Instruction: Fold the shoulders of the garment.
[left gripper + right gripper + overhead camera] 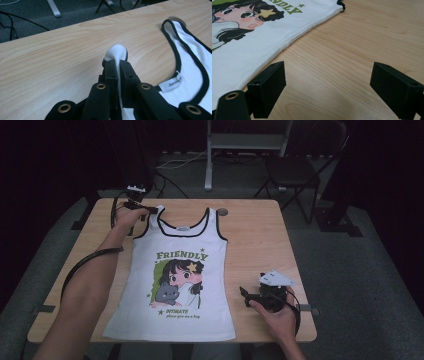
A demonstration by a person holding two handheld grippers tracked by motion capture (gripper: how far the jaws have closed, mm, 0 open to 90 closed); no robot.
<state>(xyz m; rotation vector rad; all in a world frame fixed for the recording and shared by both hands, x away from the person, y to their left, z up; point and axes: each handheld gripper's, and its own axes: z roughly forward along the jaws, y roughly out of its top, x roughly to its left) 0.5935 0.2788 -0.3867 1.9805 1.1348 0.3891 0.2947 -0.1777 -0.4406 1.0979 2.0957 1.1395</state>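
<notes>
Here the left gripper (117,67) pinches the tank top's (175,285) strap, while the right gripper's (328,85) fingers gape empty.

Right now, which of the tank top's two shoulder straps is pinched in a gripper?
The strap at the far left of the tank top: the left gripper is shut on it. The other strap lies flat, untouched.

Left gripper (141,208) clamped tight, arm outstretched; right gripper (327,87) jaws wide apart, low.
</notes>
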